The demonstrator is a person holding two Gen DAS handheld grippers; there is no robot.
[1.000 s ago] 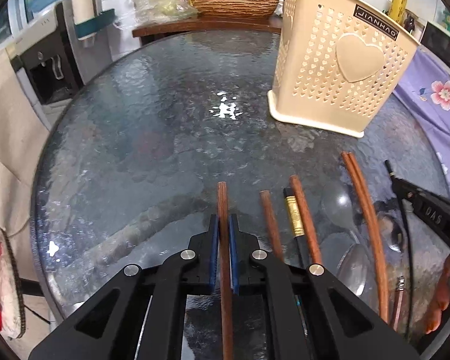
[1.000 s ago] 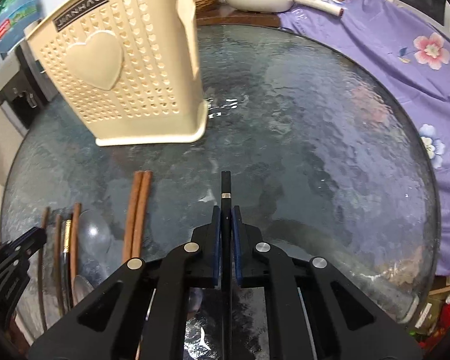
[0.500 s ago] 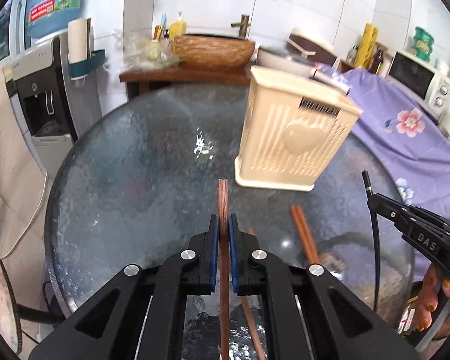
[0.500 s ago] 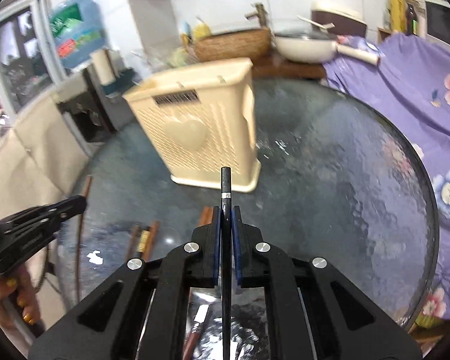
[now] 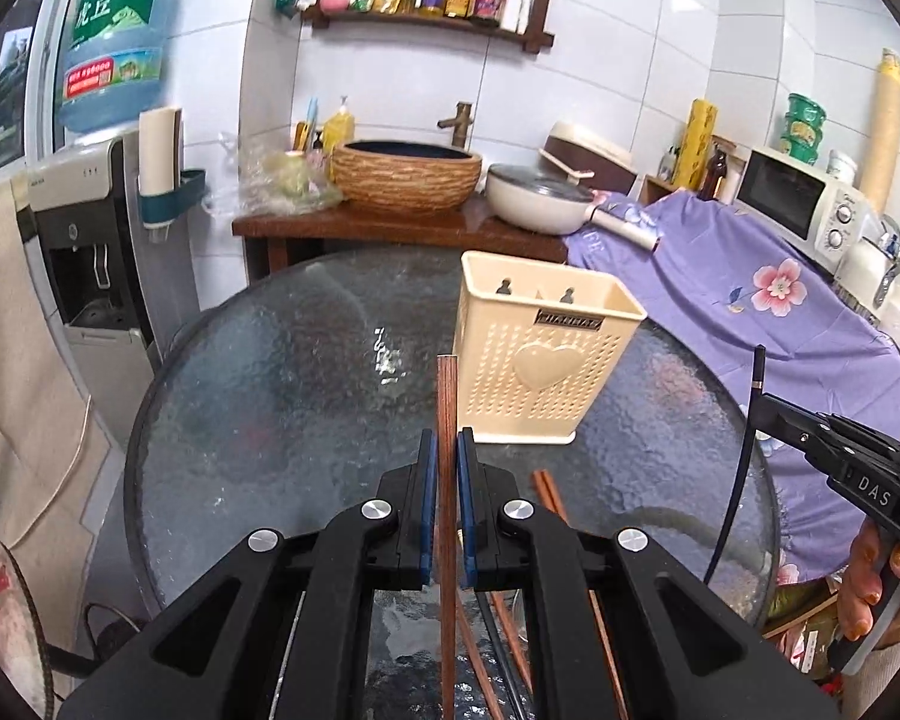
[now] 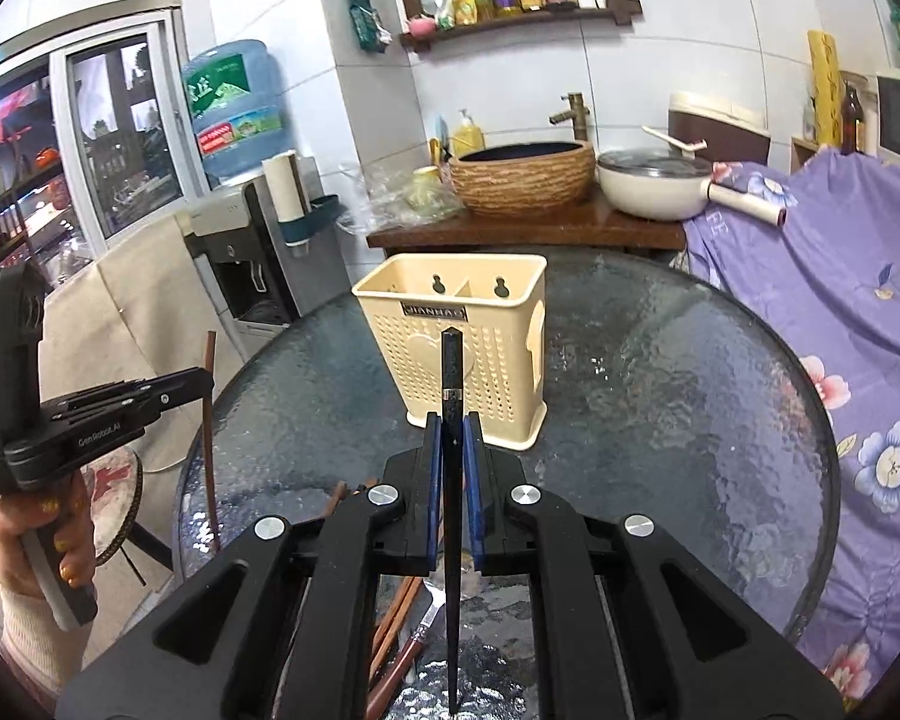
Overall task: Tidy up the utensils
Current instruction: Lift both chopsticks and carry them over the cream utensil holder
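A cream perforated utensil holder point(image 5: 543, 360) with two compartments stands on the round glass table point(image 5: 282, 396); it also shows in the right wrist view point(image 6: 480, 354). My left gripper point(image 5: 448, 456) is shut on a brown wooden chopstick point(image 5: 447, 396), held well above the table. My right gripper point(image 6: 452, 438) is shut on a black chopstick point(image 6: 452, 372), also raised. Both point toward the holder from the near side. More brown chopsticks point(image 5: 549, 492) and a knife point(image 6: 414, 648) lie on the table below the grippers.
Behind the table stands a wooden counter point(image 5: 390, 228) with a woven basin point(image 5: 405, 174) and a white pan point(image 5: 540, 198). A water dispenser point(image 5: 90, 228) is at the left. A purple flowered cloth point(image 5: 750, 294) covers something at the right.
Both grippers have lifted up and back from the table with their chopsticks. The view has risen from the tabletop to the holder's open top and the wall behind.
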